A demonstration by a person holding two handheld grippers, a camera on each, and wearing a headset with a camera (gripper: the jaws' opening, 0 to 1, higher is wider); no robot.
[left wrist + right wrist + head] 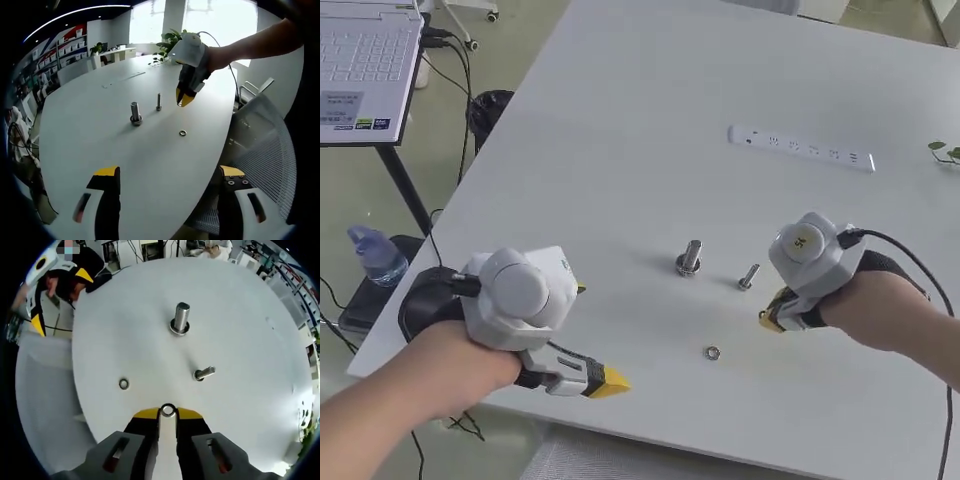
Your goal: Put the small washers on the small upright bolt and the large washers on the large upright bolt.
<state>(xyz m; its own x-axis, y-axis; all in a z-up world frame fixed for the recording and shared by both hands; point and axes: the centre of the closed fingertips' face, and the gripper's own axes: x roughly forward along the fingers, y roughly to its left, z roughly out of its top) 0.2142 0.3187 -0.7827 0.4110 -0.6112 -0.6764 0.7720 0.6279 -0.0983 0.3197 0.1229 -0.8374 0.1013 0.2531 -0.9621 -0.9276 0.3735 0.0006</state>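
The large upright bolt stands mid-table with a washer around its base. To its right is the small bolt. A loose washer lies flat nearer the front edge. My right gripper is shut on a washer pinched at its yellow tips, just right of the small bolt and above the table. My left gripper hovers at the front left edge, jaws wide apart and holding nothing. The left gripper view also takes in the right gripper.
A white power strip lies at the back of the white table. Left of the table are a laptop on a stand and a water bottle. A mesh chair sits beside the front edge.
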